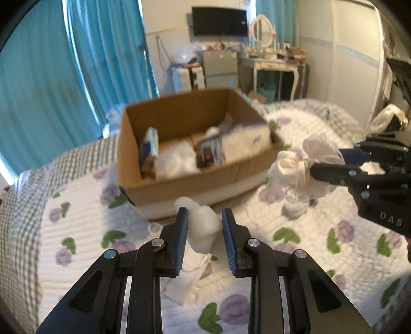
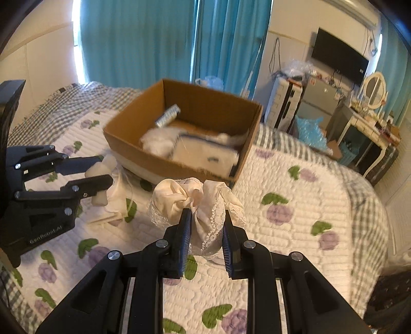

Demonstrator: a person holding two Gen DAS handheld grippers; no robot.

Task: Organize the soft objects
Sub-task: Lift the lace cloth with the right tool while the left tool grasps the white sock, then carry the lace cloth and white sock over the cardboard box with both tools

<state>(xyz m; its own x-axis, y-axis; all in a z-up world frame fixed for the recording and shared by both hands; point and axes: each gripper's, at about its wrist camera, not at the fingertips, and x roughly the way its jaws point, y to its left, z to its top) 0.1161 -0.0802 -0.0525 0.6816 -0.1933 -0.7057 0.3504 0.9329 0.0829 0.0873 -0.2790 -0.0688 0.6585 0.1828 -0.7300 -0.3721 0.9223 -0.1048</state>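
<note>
The left gripper (image 1: 204, 226) clenches a soft white rolled cloth (image 1: 204, 232) and the right gripper (image 2: 206, 226) pinches a limp, light cream lace-trimmed bundle (image 2: 195, 203) at its gathered waist, seemingly above the floral quilt (image 2: 282, 231), before the brown cardboard box (image 2: 179, 167).

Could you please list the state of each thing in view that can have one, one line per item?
Left gripper: shut on the white roll.
White roll: held, lifted off the quilt.
Right gripper: shut on the lace bundle.
Lace bundle: bunched, held above the quilt.
Cardboard box: open-topped, partly filled.
Curtains: drawn.
TV: screen dark.
</note>
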